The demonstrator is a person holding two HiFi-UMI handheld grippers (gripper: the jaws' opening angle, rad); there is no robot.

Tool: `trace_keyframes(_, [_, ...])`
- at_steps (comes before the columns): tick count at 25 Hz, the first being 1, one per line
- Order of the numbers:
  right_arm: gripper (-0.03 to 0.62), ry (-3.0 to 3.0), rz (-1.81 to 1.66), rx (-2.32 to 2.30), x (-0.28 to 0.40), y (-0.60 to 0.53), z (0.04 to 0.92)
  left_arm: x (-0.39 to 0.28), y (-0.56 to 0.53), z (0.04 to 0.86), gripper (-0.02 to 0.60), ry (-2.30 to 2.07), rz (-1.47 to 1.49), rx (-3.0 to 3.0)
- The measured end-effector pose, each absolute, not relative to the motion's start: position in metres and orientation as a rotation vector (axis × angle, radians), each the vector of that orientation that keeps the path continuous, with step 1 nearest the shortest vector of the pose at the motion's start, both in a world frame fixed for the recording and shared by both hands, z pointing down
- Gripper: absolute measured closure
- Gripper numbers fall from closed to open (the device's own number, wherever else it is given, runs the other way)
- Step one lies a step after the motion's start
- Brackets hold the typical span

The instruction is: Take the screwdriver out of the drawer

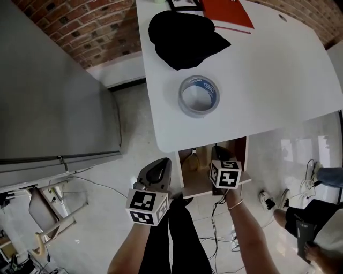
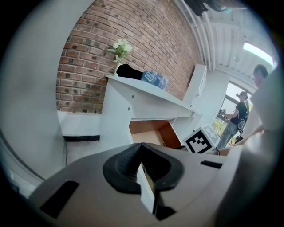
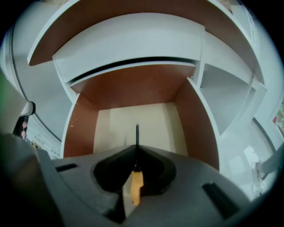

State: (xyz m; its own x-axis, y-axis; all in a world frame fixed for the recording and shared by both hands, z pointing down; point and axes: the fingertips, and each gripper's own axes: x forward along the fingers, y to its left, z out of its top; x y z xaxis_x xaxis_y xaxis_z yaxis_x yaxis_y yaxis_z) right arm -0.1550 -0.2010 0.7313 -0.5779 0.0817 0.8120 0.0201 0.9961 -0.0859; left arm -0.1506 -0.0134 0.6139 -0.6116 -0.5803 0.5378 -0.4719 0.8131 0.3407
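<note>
The screwdriver [image 3: 136,179] has an orange handle and a thin dark shaft. My right gripper [image 3: 136,150] is shut on it, and the tip points into the drawer [image 3: 80,128], an open box with brown walls and a pale bottom that holds nothing else I can see. In the head view the right gripper [image 1: 221,156] sits at the drawer [image 1: 197,182] under the white table's front edge; the screwdriver is hidden there. My left gripper [image 1: 158,170] hangs left of the drawer, apart from it. In its own view the left gripper [image 2: 142,153] is shut with nothing in it.
On the white table [image 1: 268,80] lie a tape roll [image 1: 199,96], a black cloth [image 1: 185,32] and a red book [image 1: 228,13]. A grey cabinet [image 1: 48,91] stands at the left. Cables trail on the floor. A person [image 1: 316,225] sits at the lower right.
</note>
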Motion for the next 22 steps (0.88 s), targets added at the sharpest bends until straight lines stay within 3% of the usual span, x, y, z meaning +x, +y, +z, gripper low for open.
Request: trace_keyframes(22, [0.572, -2.447, 0.203, -0.084, -0.124, -0.192, 0.567, -0.137, -0.036, 0.541, 0.589, -2.368, -0.134, 0.898])
